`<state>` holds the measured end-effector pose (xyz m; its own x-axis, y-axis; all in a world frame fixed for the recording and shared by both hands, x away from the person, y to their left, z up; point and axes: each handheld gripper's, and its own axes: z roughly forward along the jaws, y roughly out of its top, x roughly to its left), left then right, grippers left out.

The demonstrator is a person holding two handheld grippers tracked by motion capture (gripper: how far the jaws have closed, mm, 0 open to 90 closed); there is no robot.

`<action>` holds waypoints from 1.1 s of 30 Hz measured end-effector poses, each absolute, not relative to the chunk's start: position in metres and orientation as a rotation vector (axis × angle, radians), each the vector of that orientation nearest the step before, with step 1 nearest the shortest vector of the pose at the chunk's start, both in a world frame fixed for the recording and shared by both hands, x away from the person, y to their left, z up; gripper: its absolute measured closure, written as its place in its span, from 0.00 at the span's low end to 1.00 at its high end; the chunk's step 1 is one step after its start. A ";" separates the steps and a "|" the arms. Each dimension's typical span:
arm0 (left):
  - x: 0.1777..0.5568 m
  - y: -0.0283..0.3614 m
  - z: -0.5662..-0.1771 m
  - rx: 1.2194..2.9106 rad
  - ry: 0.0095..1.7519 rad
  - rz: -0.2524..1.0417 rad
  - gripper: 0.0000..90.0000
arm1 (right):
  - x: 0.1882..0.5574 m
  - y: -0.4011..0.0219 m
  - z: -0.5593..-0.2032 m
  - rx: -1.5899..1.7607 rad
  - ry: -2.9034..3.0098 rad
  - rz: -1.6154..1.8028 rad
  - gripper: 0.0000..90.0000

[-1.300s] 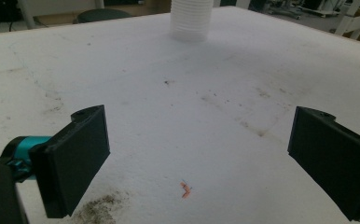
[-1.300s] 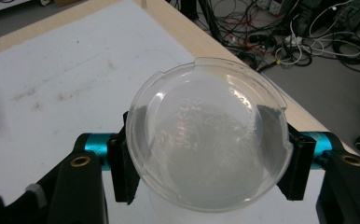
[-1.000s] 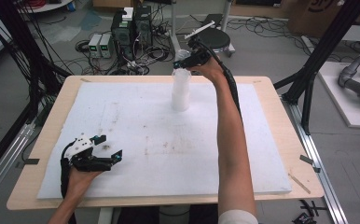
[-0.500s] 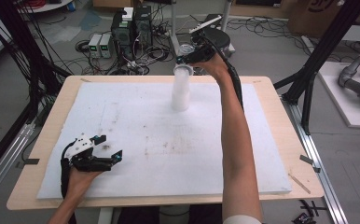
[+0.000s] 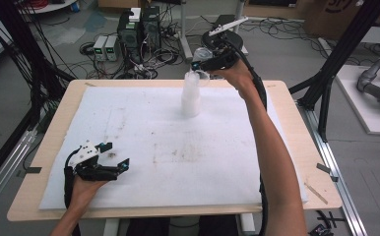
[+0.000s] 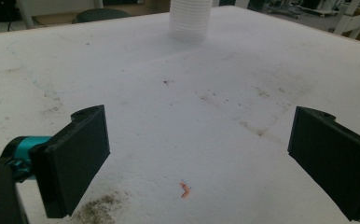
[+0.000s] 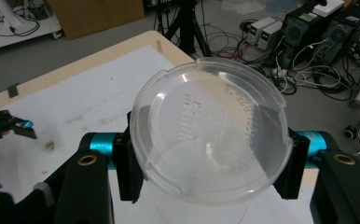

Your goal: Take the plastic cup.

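White padding covers the tabletop [image 5: 129, 123]; at its far edge the right claw [image 7: 211, 163] clamps a clear cup [image 7: 211, 140], tilted bottom-up above the upright stack [image 5: 191, 96]; the left claw [image 6: 201, 158] rests released.

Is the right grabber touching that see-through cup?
Touching. In the right gripper view the right gripper has both black jaws pressed against the sides of the clear cup, which sits between them.

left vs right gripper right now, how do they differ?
The left gripper stands open with nothing between its jaws; the right gripper is shut on a clear cup. The left rests low on the white mat at the near edge; the right is raised at the far edge, above the cup stack. Both have black jaws and teal fittings.
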<state>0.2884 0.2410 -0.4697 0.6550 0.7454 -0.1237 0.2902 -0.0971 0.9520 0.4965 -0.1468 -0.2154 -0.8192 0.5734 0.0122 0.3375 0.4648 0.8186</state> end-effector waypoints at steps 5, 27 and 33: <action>0.288 0.240 -0.470 1.676 0.850 0.471 0.06 | 0.467 -0.151 -0.207 0.720 2.454 1.304 0.45; 0.288 0.241 -0.470 1.682 0.845 0.469 0.06 | 0.358 -0.166 -0.230 0.526 2.519 1.456 0.46; 0.288 0.241 -0.470 1.680 0.838 0.467 0.06 | 0.344 -0.163 -0.252 0.497 2.544 1.487 0.46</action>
